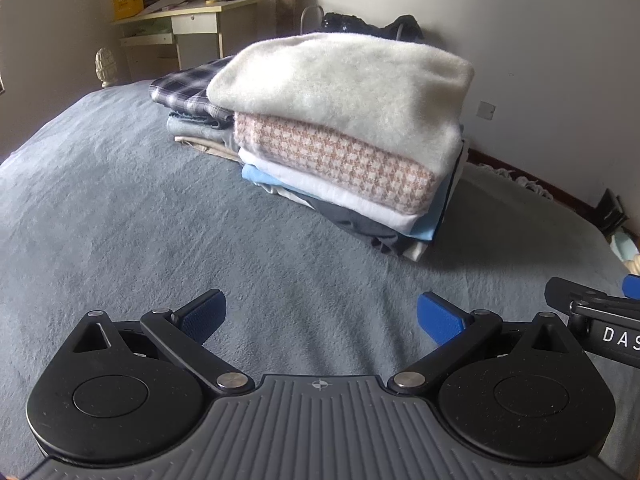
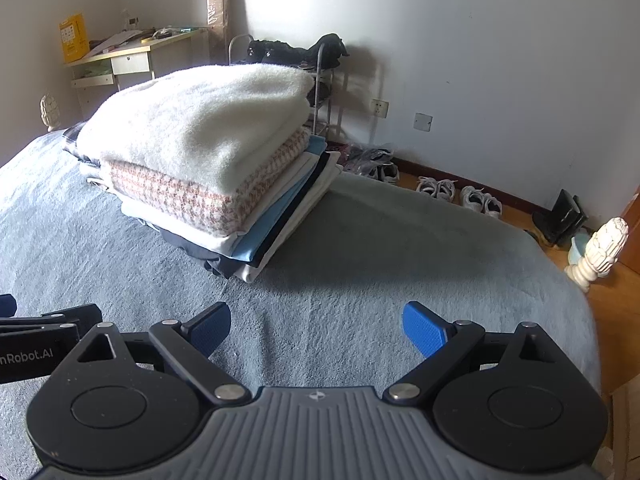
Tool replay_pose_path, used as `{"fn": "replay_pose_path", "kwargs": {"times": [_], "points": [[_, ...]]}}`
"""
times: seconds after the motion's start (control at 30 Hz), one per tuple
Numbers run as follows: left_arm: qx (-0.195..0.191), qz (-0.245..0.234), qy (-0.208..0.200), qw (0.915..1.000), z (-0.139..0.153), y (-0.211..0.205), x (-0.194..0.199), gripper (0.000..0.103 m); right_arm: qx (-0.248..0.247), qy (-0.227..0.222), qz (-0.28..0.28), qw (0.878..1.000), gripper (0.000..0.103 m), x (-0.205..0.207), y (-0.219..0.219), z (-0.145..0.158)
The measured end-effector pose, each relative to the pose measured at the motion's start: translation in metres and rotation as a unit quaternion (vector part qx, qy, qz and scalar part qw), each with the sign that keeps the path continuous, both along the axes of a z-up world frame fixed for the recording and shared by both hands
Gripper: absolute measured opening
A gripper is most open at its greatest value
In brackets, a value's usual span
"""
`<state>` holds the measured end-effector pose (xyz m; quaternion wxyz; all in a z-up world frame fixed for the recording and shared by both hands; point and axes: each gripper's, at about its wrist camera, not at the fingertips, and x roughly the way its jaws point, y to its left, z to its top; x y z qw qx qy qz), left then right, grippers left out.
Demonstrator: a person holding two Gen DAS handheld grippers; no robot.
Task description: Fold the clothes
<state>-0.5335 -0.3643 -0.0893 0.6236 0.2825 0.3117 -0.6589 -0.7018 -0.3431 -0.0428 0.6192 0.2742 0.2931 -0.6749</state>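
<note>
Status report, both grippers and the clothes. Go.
Left gripper open, empty. Right gripper open, empty. Folded stack on the bed, white fluffy sweater on top. Nothing in the way.

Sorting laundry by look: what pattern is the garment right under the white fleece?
Pink-and-white houndstooth garment, clearest in the left wrist view.

Left gripper [image 1: 322, 316] and right gripper [image 2: 316, 326] look alike: black linkage arms with silver pivot screws, round black discs, a ribbed grey base with a small crosshair mark, and fingers [image 2: 424, 328] faced with textured blue pads. White lettering marks each side.
</note>
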Motion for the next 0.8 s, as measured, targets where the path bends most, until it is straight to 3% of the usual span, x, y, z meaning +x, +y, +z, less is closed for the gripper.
{"fn": "replay_pose_path", "kwargs": {"times": [0.8], "points": [[-0.01,-0.001,-0.001,1.0,0.0032,0.0054,-0.0027,0.103,0.0,-0.006,0.004,1.0,0.096,-0.0005,0.0061,0.0002]]}}
